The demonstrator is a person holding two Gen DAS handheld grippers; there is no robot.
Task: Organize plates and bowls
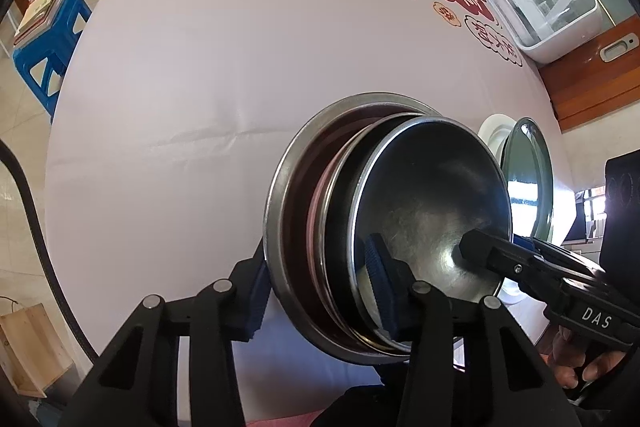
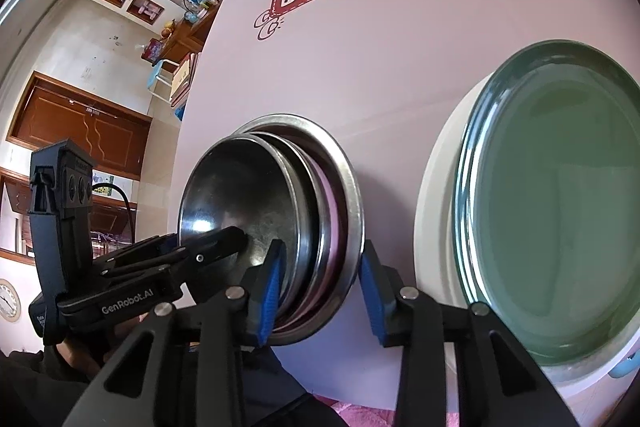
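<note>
A nest of steel bowls (image 1: 384, 227) sits near the front edge of the surface (image 1: 180, 107) — a wide outer bowl with smaller ones stacked inside. The left claw (image 1: 320, 283) straddles the stack's near-left rim, one blue pad outside the big bowl, the other inside the top bowl, pressing. The right claw (image 2: 320, 287) clamps the opposite rim the same way. Toward the right edge, just beside the stack, a green plate (image 2: 560, 211) lies on a white plate (image 2: 436, 187) — both flat on the printed cloth.
</note>
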